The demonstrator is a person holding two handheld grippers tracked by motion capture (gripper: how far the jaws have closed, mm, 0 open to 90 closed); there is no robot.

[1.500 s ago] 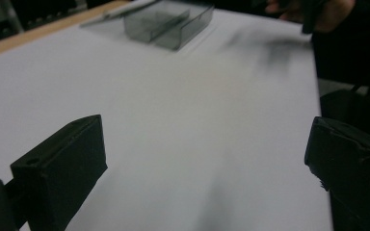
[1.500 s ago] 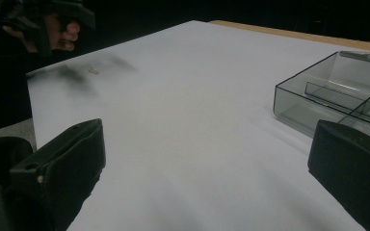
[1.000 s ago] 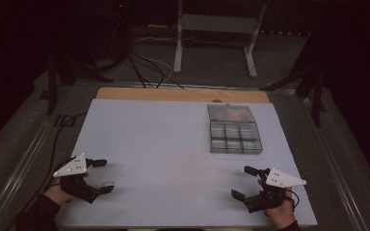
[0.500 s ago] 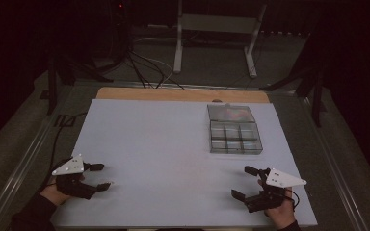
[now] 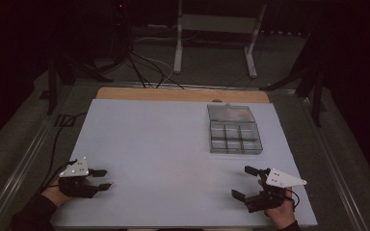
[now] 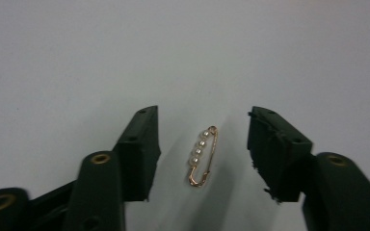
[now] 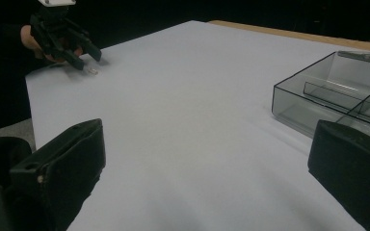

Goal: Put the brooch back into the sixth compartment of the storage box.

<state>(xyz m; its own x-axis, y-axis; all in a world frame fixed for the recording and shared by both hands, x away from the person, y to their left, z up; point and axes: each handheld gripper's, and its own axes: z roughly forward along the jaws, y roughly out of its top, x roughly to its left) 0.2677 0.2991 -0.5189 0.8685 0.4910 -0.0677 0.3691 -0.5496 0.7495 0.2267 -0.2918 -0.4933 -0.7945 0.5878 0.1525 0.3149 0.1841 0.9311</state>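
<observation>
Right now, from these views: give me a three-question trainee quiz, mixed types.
1. What small thing lies between the left gripper jaws?
2. True or false: the jaws already pinch it.
3. Which gripper is nearer the clear plastic divided organiser box? A left, B right.

Key:
1. A gold safety-pin brooch with a row of pearl beads, flat on the white table sheet.
2. False. The jaws have just been closing around it, but gaps remain on both sides.
3. B. The right gripper sits open at the near right, with the box beyond it.
</observation>
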